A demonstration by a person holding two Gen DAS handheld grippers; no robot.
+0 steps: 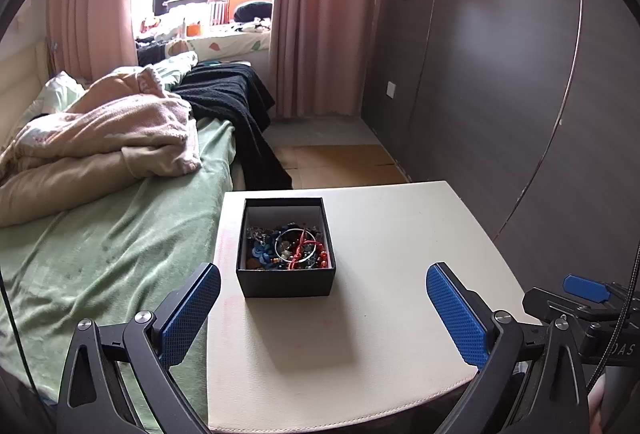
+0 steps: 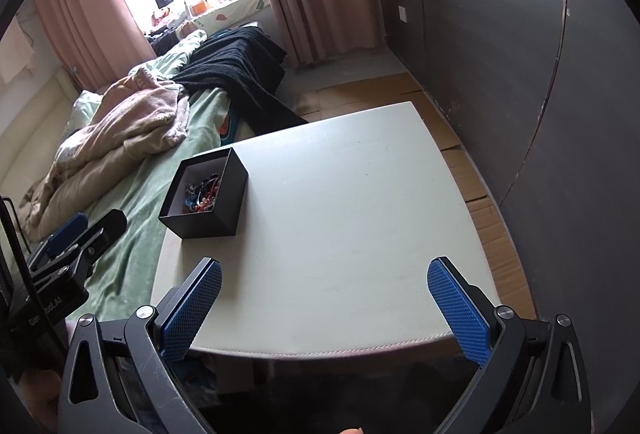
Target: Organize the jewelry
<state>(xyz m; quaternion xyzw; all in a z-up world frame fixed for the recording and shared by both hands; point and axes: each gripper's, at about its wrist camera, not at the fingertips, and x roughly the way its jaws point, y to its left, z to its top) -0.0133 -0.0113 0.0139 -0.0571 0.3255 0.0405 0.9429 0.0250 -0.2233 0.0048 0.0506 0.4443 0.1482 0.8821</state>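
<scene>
A black open box [image 1: 285,276] stands on the left part of a cream table [image 1: 380,334]. It holds a tangle of jewelry [image 1: 290,248]: a silver bangle, red cord and blue beads. My left gripper [image 1: 323,274] is open and empty, just in front of the box. In the right wrist view the box [image 2: 210,212] sits at the table's [image 2: 340,234] left edge with the jewelry [image 2: 202,194] inside. My right gripper [image 2: 325,270] is open and empty over the table's near edge, to the right of the box.
A bed with a green sheet [image 1: 100,254], a pink blanket [image 1: 100,130] and a black throw [image 1: 232,98] lies left of the table. A dark wardrobe wall [image 1: 500,74] stands to the right. Cardboard [image 1: 340,162] covers the floor beyond the table.
</scene>
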